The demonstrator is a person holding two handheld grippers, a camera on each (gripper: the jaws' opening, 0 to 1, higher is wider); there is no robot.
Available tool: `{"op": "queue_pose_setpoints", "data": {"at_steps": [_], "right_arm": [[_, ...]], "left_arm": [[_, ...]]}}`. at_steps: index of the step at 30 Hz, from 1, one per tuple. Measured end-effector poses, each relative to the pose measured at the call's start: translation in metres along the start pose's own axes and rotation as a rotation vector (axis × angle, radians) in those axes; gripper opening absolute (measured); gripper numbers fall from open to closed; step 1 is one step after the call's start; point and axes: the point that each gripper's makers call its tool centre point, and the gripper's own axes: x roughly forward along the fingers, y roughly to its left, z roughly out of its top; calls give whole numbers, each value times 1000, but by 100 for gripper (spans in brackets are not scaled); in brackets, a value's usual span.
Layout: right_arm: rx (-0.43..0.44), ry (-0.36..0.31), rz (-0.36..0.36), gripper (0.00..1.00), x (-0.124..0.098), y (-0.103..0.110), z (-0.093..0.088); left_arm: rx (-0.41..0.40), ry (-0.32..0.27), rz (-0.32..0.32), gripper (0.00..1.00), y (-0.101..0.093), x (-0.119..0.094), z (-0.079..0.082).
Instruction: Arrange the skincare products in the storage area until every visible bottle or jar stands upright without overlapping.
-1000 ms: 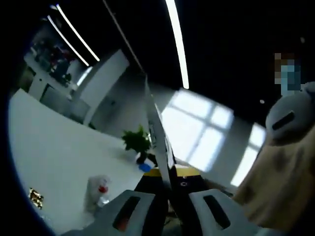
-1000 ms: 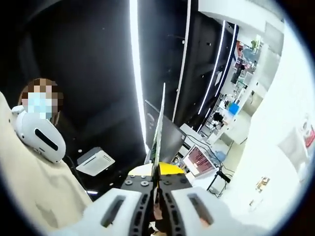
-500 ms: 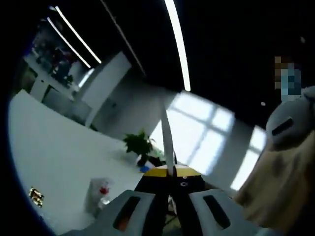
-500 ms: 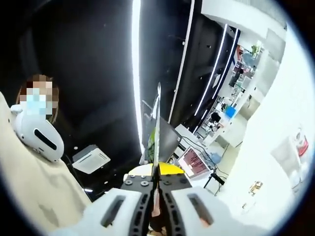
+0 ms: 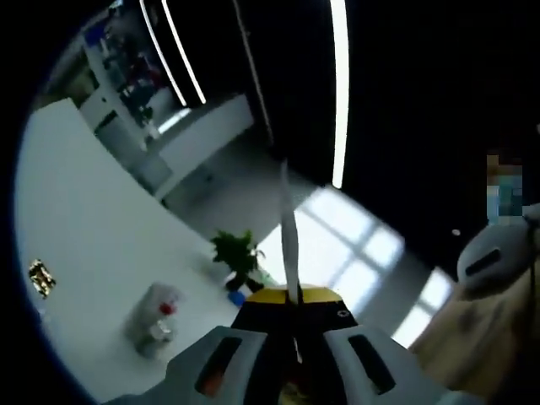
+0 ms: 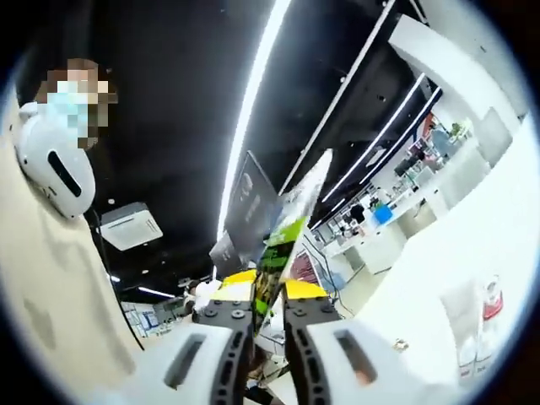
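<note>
My left gripper [image 5: 292, 297] is shut on a thin flat packet [image 5: 288, 228], seen edge-on as a pale strip rising from between the jaws. My right gripper [image 6: 268, 294] is shut on a flat green-and-white packet [image 6: 285, 236] that leans to the right. I cannot tell whether both hold the same packet. A clear bottle with a red cap [image 5: 153, 316] lies on the white table [image 5: 84, 219] in the left gripper view. Clear bottles with a red cap [image 6: 479, 331] stand at the right edge of the right gripper view.
A potted plant [image 5: 235, 253] and a small blue thing [image 5: 237, 297] sit far along the table. A small gold item [image 5: 39, 277] lies near its left edge. A person in beige [image 6: 51, 278] stands close beside both grippers, with a white headset [image 6: 55, 169].
Both views have tilted and rolled with the hands. In the right gripper view the packet now leans right and shows its green face instead of only its edge.
</note>
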Motion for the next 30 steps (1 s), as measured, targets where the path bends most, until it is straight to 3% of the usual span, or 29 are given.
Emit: {"op": "queue_pose_setpoints", "data": {"at_steps": [5,8,17,26,30], "right_arm": [[-36,71,0,43,5,4,-12],[-45,96,-4,52,6,4,-16],[-47,151,-86,72,-1,-11,-28],[-81,217,-221,81,-23,-39,-47],[-96,241,-290,84,-37,-54,-54]], "left_arm": [[-52,-44,34,0,14,-5,4],[-89,-65,54,0,24,-9,6],[-162,-99,127,0,56,-19,5],[-223,-79,252,0,98,-33,-12],[-309,-101,298,0,117,-39,-18]]}}
